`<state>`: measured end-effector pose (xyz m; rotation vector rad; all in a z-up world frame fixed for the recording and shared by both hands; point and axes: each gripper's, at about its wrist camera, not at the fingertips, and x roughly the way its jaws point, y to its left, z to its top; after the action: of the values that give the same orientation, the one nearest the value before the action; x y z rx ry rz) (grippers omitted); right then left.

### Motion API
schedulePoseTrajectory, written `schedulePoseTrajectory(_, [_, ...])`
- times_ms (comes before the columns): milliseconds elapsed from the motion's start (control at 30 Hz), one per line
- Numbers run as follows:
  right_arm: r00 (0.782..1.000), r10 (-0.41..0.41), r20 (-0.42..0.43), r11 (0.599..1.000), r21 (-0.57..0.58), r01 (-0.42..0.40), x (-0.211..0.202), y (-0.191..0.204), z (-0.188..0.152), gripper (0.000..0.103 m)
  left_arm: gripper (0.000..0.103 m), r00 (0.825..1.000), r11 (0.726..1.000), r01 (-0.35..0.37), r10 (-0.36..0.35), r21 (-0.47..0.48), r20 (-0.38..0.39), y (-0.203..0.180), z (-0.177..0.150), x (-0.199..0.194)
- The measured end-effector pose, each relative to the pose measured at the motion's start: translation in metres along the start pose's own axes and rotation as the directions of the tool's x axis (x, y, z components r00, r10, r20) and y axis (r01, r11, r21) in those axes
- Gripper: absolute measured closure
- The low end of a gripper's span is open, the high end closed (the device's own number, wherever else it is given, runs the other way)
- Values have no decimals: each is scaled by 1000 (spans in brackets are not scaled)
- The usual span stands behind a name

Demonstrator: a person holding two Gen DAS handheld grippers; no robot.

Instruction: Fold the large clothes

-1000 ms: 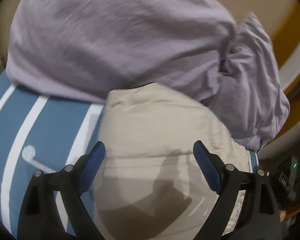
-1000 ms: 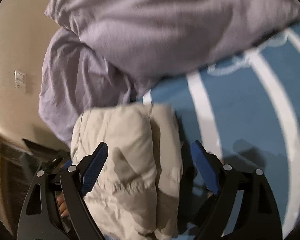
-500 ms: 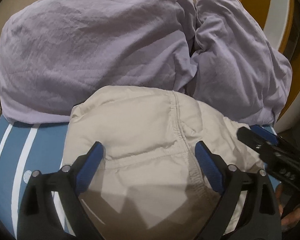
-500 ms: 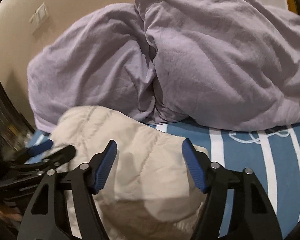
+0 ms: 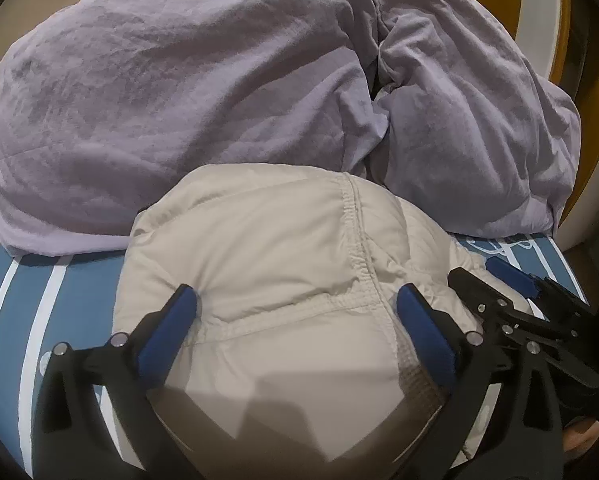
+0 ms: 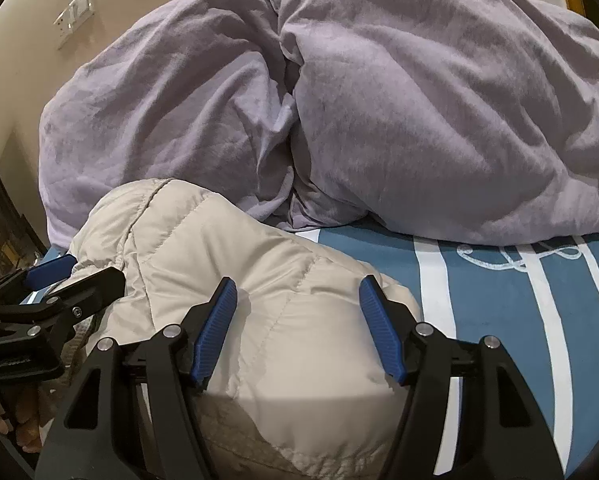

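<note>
A beige padded jacket [image 5: 283, 248] [image 6: 219, 256] lies bundled on the blue striped bed sheet [image 5: 79, 280]. My left gripper [image 5: 295, 302] sits over its near top, jaws opening wide, the blue pads resting on the fabric on either side of a seam without pinching it. In the right wrist view it shows at the jacket's left side [image 6: 75, 276]. My right gripper [image 6: 298, 292] stands partly open over the jacket's right bulge, padding swelling up between its fingers, nothing clamped. The left wrist view shows it at the jacket's right edge [image 5: 495, 280].
A big crumpled lilac duvet [image 5: 179, 100] [image 6: 419, 100] fills the bed just behind the jacket. Bare striped sheet [image 6: 499, 300] lies to the right. A wall switch [image 6: 75, 14] is at upper left, dark furniture at far left. A person's fingers [image 6: 23, 436] show low.
Both cameras rolled level and drew in over the jacket. The right jaws narrowed, the left jaws widened a little. Each gripper came into the other's view.
</note>
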<state>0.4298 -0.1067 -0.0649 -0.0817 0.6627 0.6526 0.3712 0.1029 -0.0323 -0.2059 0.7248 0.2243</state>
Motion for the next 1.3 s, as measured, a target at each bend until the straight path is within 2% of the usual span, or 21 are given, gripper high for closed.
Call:
schedulePoseTrajectory(433, [1000, 2, -17, 999, 38, -2, 16, -5, -5, 32, 2, 1000, 1000, 0, 0, 11, 9, -2, -3, 8])
schedulePoseTrajectory(700, [998, -38, -56, 999, -1, 38, 17, 3, -1, 31, 2, 998, 997, -59, 60, 40, -20, -9, 0, 7])
schedulePoseTrajectory(867, [996, -58, -75, 998, -25, 56, -6, 7, 3, 30, 2, 998, 998, -65, 65, 2, -25, -6, -4, -15])
schedulePoseTrajectory(933, [995, -69, -68, 997, -20, 68, -18, 6, 0, 22, 2, 998, 998, -59, 59, -16, -30, -4, -10, -26])
schedulePoseTrajectory(1133, [994, -71, -78, 997, 6, 72, -62, 0, -17, 9, 2, 999, 998, -47, 47, -32, -24, 0, -32, -65])
schedulePoseTrajectory(1300, [987, -64, -146, 996, 50, 72, -93, -5, -39, 4, 2, 999, 997, -29, 28, -67, -23, 8, -54, -102])
